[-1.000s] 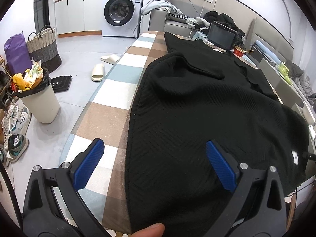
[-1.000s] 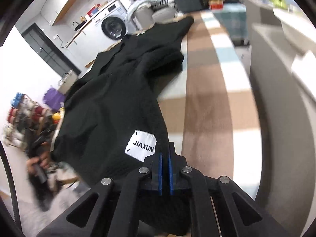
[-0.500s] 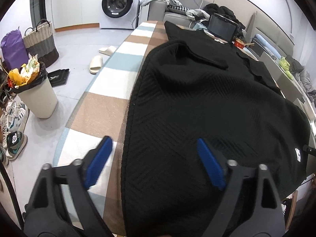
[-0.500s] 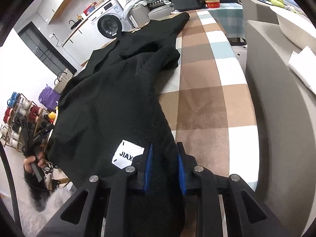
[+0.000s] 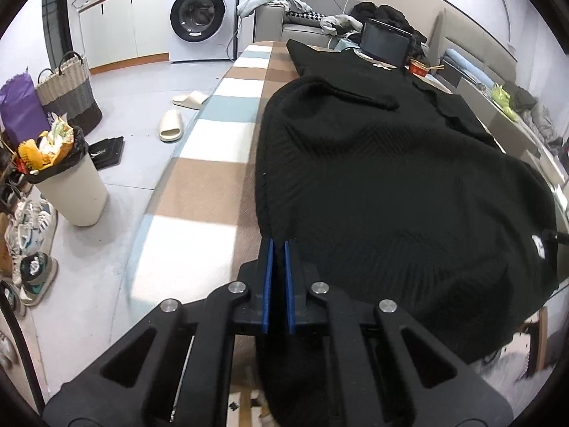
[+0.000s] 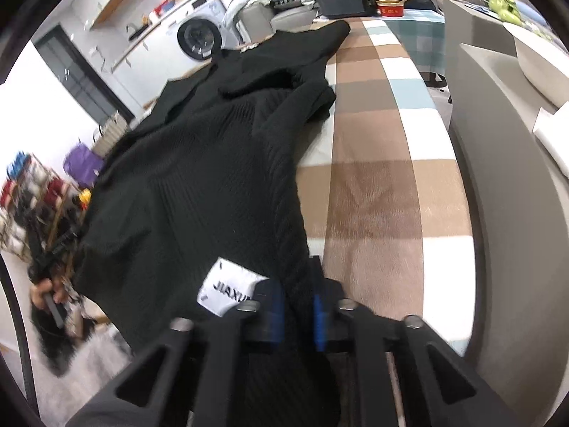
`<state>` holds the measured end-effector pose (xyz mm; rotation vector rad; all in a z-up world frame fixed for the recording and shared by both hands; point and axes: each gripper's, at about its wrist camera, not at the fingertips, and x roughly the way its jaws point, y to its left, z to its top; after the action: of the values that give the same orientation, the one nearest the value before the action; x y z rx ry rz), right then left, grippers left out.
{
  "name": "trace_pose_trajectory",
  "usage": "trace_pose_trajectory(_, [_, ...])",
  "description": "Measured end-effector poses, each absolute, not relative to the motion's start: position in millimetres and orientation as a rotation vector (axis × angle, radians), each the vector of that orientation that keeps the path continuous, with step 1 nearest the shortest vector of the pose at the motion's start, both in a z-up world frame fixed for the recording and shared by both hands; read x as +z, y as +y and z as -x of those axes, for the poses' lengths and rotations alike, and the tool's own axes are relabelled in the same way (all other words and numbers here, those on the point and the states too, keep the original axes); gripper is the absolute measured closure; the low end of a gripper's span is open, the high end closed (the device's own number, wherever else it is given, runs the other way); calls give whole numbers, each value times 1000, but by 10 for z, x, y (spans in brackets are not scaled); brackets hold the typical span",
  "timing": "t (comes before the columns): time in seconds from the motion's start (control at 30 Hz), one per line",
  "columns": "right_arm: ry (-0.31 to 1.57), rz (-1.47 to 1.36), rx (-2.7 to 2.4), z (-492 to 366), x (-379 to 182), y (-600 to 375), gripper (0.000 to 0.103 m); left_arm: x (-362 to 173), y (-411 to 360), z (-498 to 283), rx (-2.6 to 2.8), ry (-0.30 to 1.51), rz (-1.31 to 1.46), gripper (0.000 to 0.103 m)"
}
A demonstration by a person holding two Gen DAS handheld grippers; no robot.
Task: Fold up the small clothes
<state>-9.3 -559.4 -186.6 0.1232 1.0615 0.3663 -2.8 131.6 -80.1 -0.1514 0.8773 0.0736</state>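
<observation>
Your left hand-held gripper (image 5: 276, 249) has its blue pads (image 5: 267, 284) brought together on the near left hem of the black ribbed knit garment (image 5: 373, 185), with the fabric edge pinched between them. Your right hand-held gripper (image 6: 298, 306) is closing; a fold of the same garment (image 6: 213, 178) runs between its blue pads (image 6: 318, 320), which press on it just beside the white rectangular label printed JIAXUN (image 6: 227, 286). The garment lies spread lengthwise on the counter covered with a brown, white and pale blue checked cloth (image 5: 213, 178), its near hem hanging over the counter edge and its far end reaching toward a dark flat screen (image 5: 386, 44) and a red bowl (image 5: 416, 68). A white front-loading washing machine (image 5: 199, 14) stands against the far wall, well apart from the counter.
</observation>
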Motion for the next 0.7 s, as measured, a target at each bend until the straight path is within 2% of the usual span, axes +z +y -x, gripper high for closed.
trace_pose_trajectory(0.13, [1049,-133,360,136,-1823,-5642,90,-770,1349,144,67,876,170,98])
trace_pose_trajectory(0.2, [1060,-150,365,148,-1807,-5676,81,-773,1366,165,65,899,188,96])
trace_pose_trajectory(0.23, [1062,-151,367,164,-1797,-5689,81,-776,1372,192,63,904,195,90])
trace_pose_trajectory(0.3, [1076,-144,373,206,-1792,-5704,77,-776,1383,237,56,912,215,67])
trace_pose_trajectory(0.33, [1078,-144,377,231,-1791,-5714,75,-782,1372,261,59,912,220,50])
trace_pose_trajectory(0.37, [1078,-144,383,268,-1789,-5725,71,-774,1371,286,56,901,226,46])
trace_pose_trajectory(0.5, [1066,-146,404,338,-1821,-5728,68,-793,1310,294,31,895,215,45])
trace_pose_trajectory(0.53, [1058,-142,406,335,-1832,-5711,68,-805,1289,282,27,895,209,52])
trace_pose_trajectory(0.57, [1046,-128,403,327,-1846,-5679,72,-820,1267,276,21,894,204,69])
trace_pose_trajectory(0.6, [1040,-119,406,325,-1857,-5650,89,-840,1237,266,20,899,193,80])
trace_pose_trajectory(0.63, [1032,-104,419,317,-1866,-5599,98,-858,1215,251,29,902,173,94])
trace_pose_trajectory(0.7, [1031,-97,437,334,-1852,-5564,98,-857,1193,257,40,890,141,96])
